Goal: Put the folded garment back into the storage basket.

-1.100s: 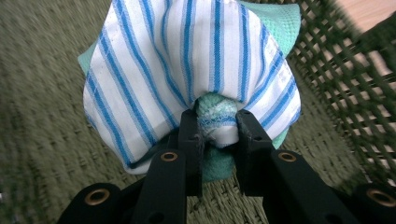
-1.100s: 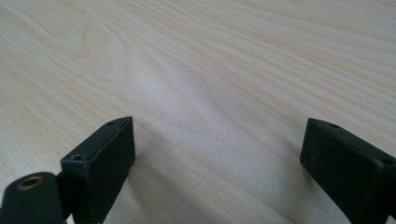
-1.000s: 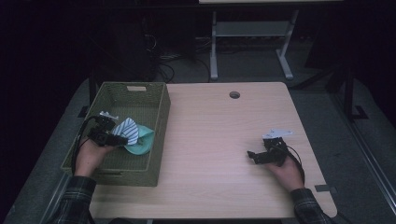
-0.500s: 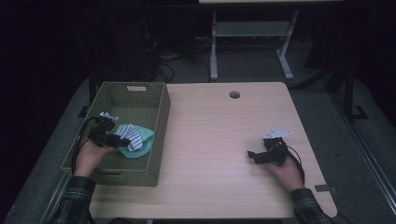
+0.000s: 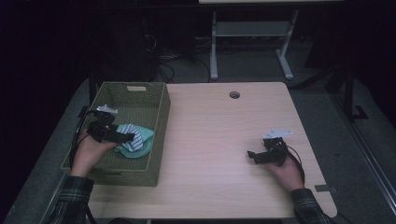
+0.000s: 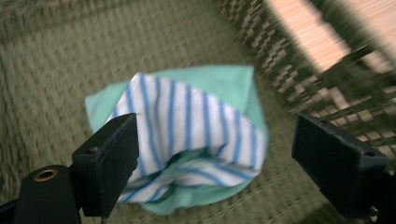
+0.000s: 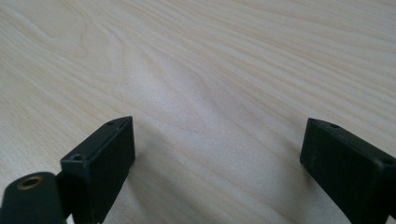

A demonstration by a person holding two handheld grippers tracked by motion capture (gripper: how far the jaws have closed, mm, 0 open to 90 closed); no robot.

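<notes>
High view: left tool [image 5: 127, 137] open over the folded mint-green and blue-striped white cloth [image 5: 136, 141] lying in the olive woven basket [image 5: 159, 112]; right tool [image 5: 254, 155] idle on the pale wooden tabletop [image 5: 219, 130] | Left gripper view: jaws just spread wide, cloth [image 6: 187, 135] released below | Right gripper view: jaws apart, empty | Step: drop-off looks finished; next, lift clear.

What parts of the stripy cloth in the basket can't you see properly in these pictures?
- Striped cloth: in the left gripper view its lower left corner sits behind the left gripper's near jaw; motion blur smears its folds.
- High view: the cloth is too small to tell how it is folded, and that gripper covers its left edge.
- Basket: its right wall is blurred in the left gripper view, and the hand hides part of its floor in the high view.
</notes>
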